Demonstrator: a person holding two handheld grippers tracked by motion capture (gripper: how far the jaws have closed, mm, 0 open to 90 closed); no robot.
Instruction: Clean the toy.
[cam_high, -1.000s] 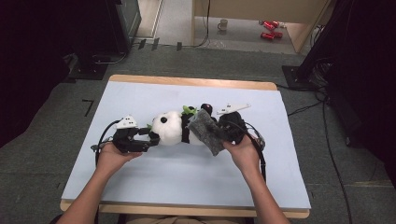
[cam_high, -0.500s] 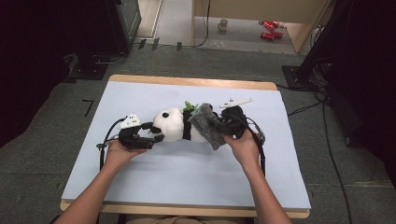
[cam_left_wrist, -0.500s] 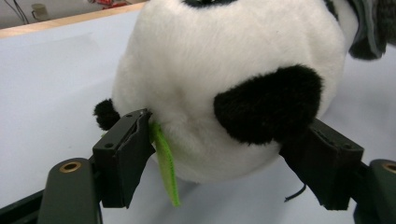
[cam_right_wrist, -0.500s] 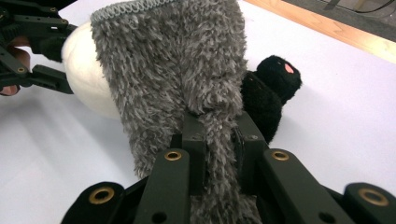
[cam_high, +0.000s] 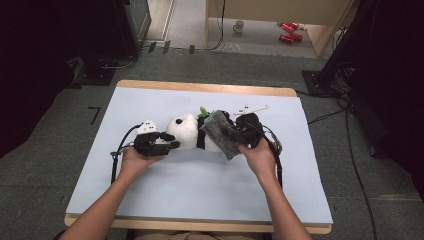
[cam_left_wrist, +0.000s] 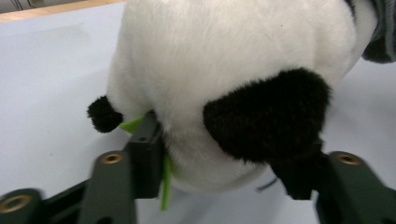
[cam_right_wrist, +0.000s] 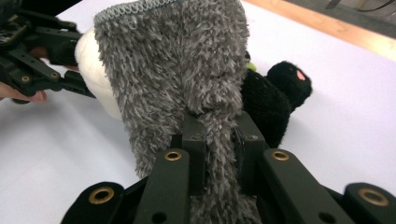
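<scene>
Altogether, two grippers, one panda plush toy, one grey fluffy cloth and one white table were counted.

At the left gripper (cam_left_wrist: 224, 172) the jaws had just been closing, and in the left gripper view they stood about half open with the white head of the panda plush toy (cam_left_wrist: 224, 70) between them. One finger (cam_left_wrist: 147, 149) pressed into the white fur beside a small black ear and a green strip, and the other jaw touched the black patch on the opposite side. So this gripper was grasping the head of the toy. In the high view the left gripper (cam_high: 167, 146) lay just to the left of the panda plush toy (cam_high: 184, 131), touching it.

At the right gripper (cam_right_wrist: 219, 135) the jaws were clenched tightly on a fold of the grey fluffy cloth (cam_right_wrist: 177, 70), which stood up in front of the toy. In the high view the right gripper (cam_high: 240, 137) was just to the right of the toy, and the grey fluffy cloth (cam_high: 223, 134) lay over the toy's right end.

The toy rested near the middle of the white table (cam_high: 200, 190).
</scene>
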